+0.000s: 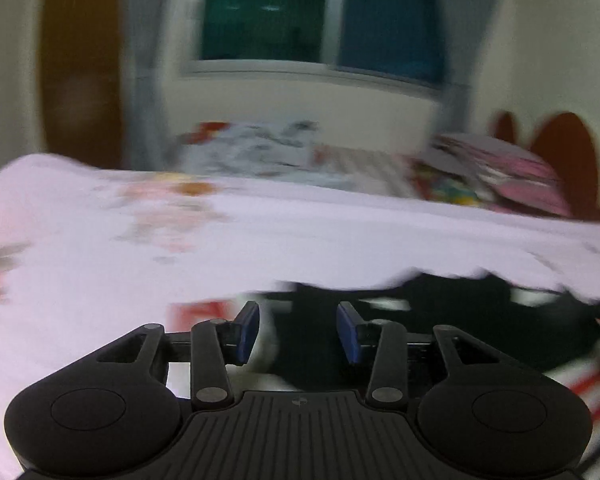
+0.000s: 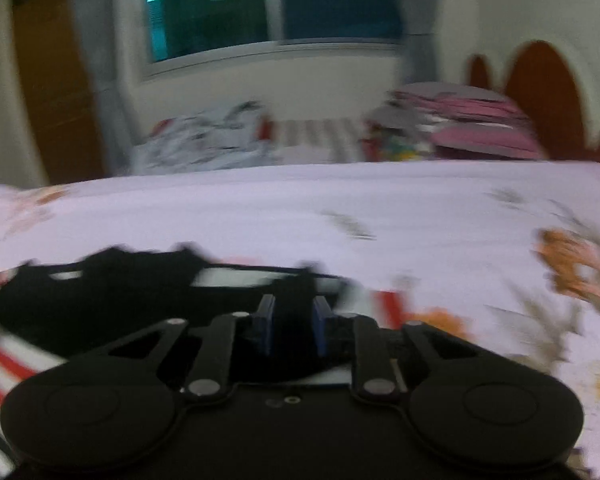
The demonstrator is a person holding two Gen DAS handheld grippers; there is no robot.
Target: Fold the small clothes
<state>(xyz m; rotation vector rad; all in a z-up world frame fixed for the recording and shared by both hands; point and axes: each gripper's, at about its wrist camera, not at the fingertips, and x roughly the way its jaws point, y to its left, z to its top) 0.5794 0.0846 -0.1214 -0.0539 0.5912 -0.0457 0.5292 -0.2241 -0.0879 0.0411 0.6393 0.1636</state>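
Garment (image 1: pixel 440 320), black with white and red-striped parts, lies on the bed (image 1: pixel 340 232) at its near edge, under both grippers. Left gripper (image 1: pixel 298 330): jaws apart, nothing pinched. Right gripper (image 2: pixel 291 330): jaws narrowly apart over black cloth; I can't tell if they grip it, too blurred. I'd pinch one layer at each near corner, lift evenly, then fold away towards the far edge.

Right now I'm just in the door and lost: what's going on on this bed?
A person with a gripper in each hand is folding a black garment with red and white stripes on a floral bedsheet. The left gripper hangs open over it; the right gripper sits narrower, and blur hides any grip.
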